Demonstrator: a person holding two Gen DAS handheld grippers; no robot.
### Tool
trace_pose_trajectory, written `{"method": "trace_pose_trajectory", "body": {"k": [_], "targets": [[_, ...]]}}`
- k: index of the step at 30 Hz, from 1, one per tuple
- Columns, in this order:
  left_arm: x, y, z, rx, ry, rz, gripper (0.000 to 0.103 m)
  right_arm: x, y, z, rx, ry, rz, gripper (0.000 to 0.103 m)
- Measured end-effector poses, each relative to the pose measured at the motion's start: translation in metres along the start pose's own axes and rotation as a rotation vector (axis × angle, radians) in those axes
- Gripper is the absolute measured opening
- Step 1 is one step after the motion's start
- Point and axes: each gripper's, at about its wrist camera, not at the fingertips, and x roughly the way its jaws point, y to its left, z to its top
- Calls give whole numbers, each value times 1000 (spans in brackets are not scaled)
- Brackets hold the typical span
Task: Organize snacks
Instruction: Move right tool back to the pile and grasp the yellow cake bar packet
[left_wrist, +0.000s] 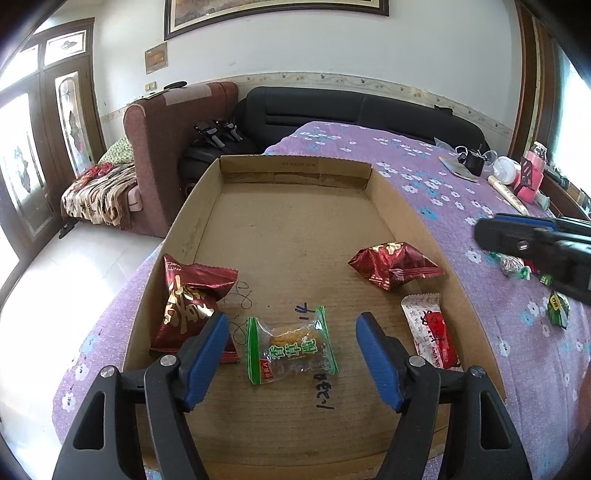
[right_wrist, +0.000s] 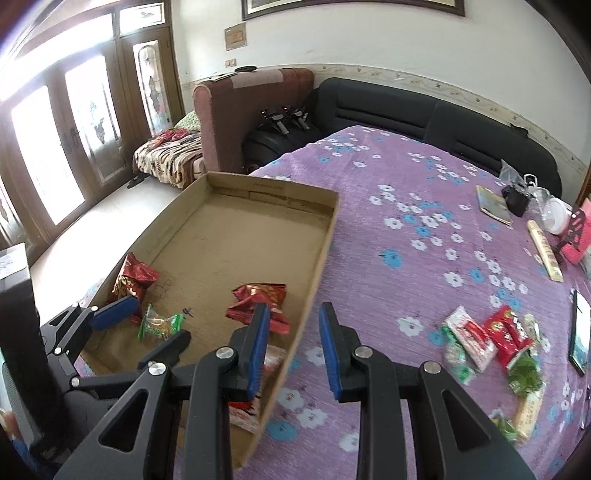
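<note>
Snacks, judging by their crinkly film, are light, slippery and crushable, best pinched by a sealed end: the green-and-clear wrapped biscuit (left_wrist: 291, 345) lies loose in the shallow brown cardboard tray (left_wrist: 413, 206) between the released left gripper (left_wrist: 291, 356), while the right gripper (right_wrist: 293, 347) hangs parted and empty over the tray's edge.

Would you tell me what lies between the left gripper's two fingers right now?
In the left wrist view, a green-and-clear snack packet lies on the cardboard tray floor between the open left gripper fingers, untouched.
</note>
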Motion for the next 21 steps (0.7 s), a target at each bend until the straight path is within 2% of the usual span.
{"method": "trace_pose_trajectory", "body": {"k": [8,15,21], "targets": [[-2,-5,1,8,13,2,75,-29,-47,-12,62,-24,-54,27],[-22,-13,12,20,-30,0,76,-46,-127,-33,217,-34,-134,27],[-33,-34,23,37,-9,-73,76,-52,-189,-59,366,-35,-196,27]]}}
